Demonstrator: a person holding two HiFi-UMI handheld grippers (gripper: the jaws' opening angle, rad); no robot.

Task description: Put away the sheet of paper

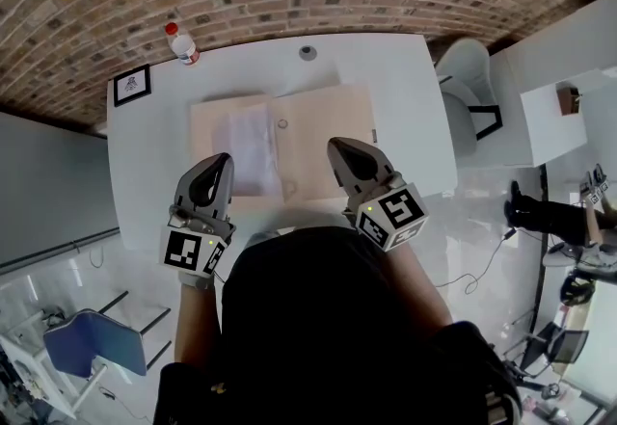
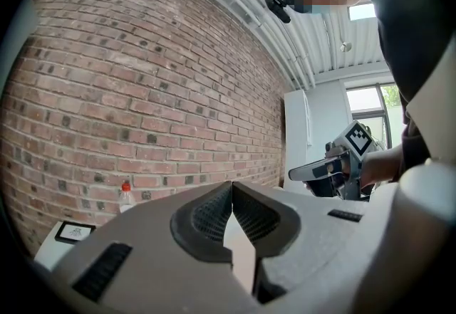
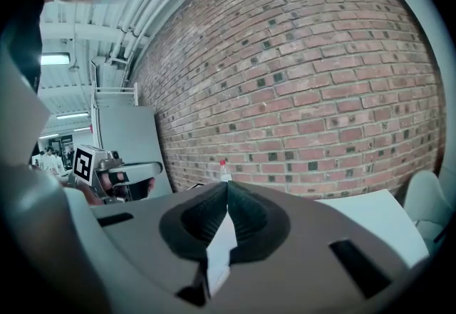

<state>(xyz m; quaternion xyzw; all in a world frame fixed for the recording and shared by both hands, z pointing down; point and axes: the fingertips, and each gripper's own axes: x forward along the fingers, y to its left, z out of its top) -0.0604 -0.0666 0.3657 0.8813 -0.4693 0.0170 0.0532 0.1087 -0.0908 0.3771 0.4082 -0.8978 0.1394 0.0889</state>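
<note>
A white sheet of paper [image 1: 249,148] lies on the left half of an open tan folder [image 1: 328,129] spread flat on the white table [image 1: 395,86]. My left gripper [image 1: 222,163] hovers over the folder's near left corner, close to the sheet's near edge. Over the folder's near right part hangs my right gripper [image 1: 337,146]. Both point toward the brick wall. In the left gripper view the jaws [image 2: 231,186] meet at their tips with nothing between them. The right gripper view shows the same: jaws [image 3: 226,186] shut and empty.
A red-capped bottle [image 1: 181,43] and a small framed card [image 1: 132,84] stand at the table's far left. A round cable hole [image 1: 308,53] sits at the far middle. A white chair [image 1: 468,86] is to the right, a blue chair [image 1: 92,341] lower left.
</note>
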